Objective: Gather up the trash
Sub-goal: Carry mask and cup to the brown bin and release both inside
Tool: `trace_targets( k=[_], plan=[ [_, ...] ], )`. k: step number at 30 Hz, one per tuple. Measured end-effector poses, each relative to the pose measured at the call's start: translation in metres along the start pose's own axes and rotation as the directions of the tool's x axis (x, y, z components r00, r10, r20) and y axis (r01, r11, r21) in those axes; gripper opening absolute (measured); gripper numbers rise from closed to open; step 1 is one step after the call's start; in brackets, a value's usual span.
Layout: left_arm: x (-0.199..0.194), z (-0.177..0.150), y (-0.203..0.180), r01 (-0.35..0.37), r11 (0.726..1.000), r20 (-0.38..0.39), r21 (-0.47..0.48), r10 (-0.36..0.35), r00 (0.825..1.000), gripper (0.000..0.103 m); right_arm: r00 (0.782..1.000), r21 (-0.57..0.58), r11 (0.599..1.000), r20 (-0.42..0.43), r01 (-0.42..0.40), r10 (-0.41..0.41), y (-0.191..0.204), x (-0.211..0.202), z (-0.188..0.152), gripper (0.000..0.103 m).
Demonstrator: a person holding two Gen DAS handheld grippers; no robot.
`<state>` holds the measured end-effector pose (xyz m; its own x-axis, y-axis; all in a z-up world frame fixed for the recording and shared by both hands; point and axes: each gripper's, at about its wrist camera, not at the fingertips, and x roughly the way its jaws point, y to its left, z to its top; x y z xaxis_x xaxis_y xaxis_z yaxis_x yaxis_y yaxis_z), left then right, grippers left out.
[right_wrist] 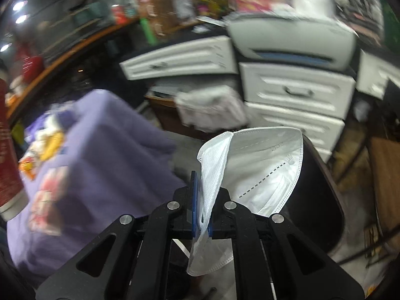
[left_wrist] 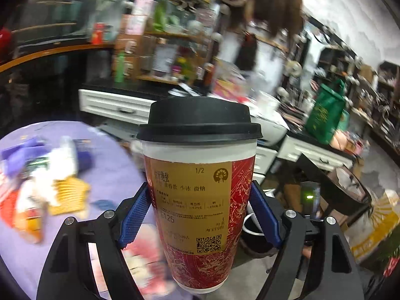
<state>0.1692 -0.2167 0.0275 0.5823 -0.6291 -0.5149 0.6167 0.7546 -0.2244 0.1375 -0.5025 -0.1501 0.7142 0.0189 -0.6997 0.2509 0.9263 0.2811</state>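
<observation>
Blue-padded left gripper (left_wrist: 200,215) clamps upright cup (left_wrist: 198,192) (right gripper (right_wrist: 202,215) pinches mask (right_wrist: 252,172)).

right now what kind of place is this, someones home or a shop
Probably a small shop or a cluttered studio rather than a plain home, though blur makes it hard to tell. Crowded shelves of goods line the wall, white drawer units stand below, and a table under a purple cloth holds wrappers.
</observation>
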Motion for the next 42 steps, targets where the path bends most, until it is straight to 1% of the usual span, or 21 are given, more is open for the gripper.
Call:
trace_targets(
  k=[1,3,4,7,8,10,11,12,13,17,19,21,23,27,32,35,38,40,42],
  plan=[
    [0.015,0.000,-0.010,0.019,1.000,-0.016,0.003,-0.019,1.000,0.077,1.000,0.025,1.000,-0.022,0.011,-0.011,-0.011,0.008,-0.003,0.007],
    [0.029,-0.005,-0.023,0.045,0.999,-0.037,0.002,-0.045,0.998,0.077,0.998,0.060,0.998,-0.061,0.023,-0.020,-0.029,0.019,-0.011,0.007],
    [0.043,-0.006,-0.032,0.055,0.998,-0.054,0.006,-0.055,0.997,0.077,0.996,0.083,0.996,-0.083,0.032,-0.025,-0.038,0.026,-0.015,0.007],
    [0.066,-0.013,-0.049,0.066,0.998,-0.091,0.018,-0.064,0.994,0.077,0.990,0.103,0.992,-0.128,0.068,-0.055,-0.053,0.043,-0.025,0.008],
    [0.075,-0.015,-0.052,0.067,0.998,-0.102,0.022,-0.064,0.993,0.077,0.988,0.108,0.991,-0.143,0.080,-0.064,-0.057,0.047,-0.029,0.012],
    [0.092,-0.021,-0.060,0.071,0.997,-0.128,0.027,-0.067,0.989,0.077,0.983,0.118,0.989,-0.168,0.094,-0.073,-0.062,0.054,-0.035,0.025],
    [0.097,-0.022,-0.062,0.073,0.997,-0.137,0.029,-0.068,0.988,0.077,0.980,0.123,0.987,-0.180,0.105,-0.082,-0.065,0.056,-0.039,0.041],
    [0.104,-0.025,-0.065,0.074,0.997,-0.148,0.032,-0.068,0.987,0.077,0.980,0.124,0.986,-0.179,0.112,-0.089,-0.065,0.056,-0.040,0.052],
    [0.111,-0.027,-0.068,0.076,0.997,-0.158,0.034,-0.070,0.985,0.077,0.980,0.124,0.985,-0.174,0.116,-0.094,-0.067,0.054,-0.043,0.055],
    [0.138,-0.031,-0.079,0.092,0.996,-0.184,0.021,-0.086,0.979,0.077,0.976,0.102,0.985,-0.184,0.140,-0.119,-0.069,0.049,-0.044,0.056],
    [0.150,-0.032,-0.087,0.110,0.994,-0.197,0.004,-0.107,0.975,0.077,0.974,0.075,0.985,-0.177,0.154,-0.138,-0.070,0.041,-0.046,0.057],
    [0.164,-0.035,-0.098,0.120,0.993,-0.206,0.002,-0.117,0.972,0.077,0.974,0.053,0.984,-0.161,0.168,-0.158,-0.073,0.028,-0.050,0.061],
    [0.177,-0.038,-0.110,0.132,0.991,-0.213,0.006,-0.128,0.969,0.077,0.978,0.049,0.986,-0.143,0.162,-0.153,-0.075,0.015,-0.052,0.064],
    [0.198,-0.049,-0.126,0.153,0.988,-0.234,-0.003,-0.149,0.961,0.077,0.980,0.053,0.983,-0.113,0.173,-0.167,-0.081,-0.011,-0.062,0.064],
    [0.227,-0.068,-0.139,0.143,0.990,-0.284,0.015,-0.133,0.950,0.077,0.980,0.042,0.982,-0.090,0.183,-0.179,-0.084,-0.029,-0.069,0.064],
    [0.244,-0.080,-0.139,0.142,0.990,-0.317,0.011,-0.131,0.939,0.077,0.977,0.035,0.980,-0.088,0.197,-0.193,-0.085,-0.032,-0.073,0.064],
    [0.260,-0.091,-0.138,0.127,0.992,-0.353,0.014,-0.114,0.929,0.077,0.978,0.055,0.979,-0.087,0.197,-0.192,-0.088,-0.034,-0.077,0.064],
    [0.268,-0.097,-0.138,0.136,0.991,-0.377,0.012,-0.122,0.918,0.077,0.977,0.055,0.978,-0.084,0.199,-0.194,-0.087,-0.036,-0.079,0.064],
    [0.274,-0.103,-0.138,0.154,0.988,-0.412,0.002,-0.139,0.900,0.078,0.974,0.046,0.976,-0.085,0.214,-0.209,-0.087,-0.036,-0.080,0.064]
  ],
)
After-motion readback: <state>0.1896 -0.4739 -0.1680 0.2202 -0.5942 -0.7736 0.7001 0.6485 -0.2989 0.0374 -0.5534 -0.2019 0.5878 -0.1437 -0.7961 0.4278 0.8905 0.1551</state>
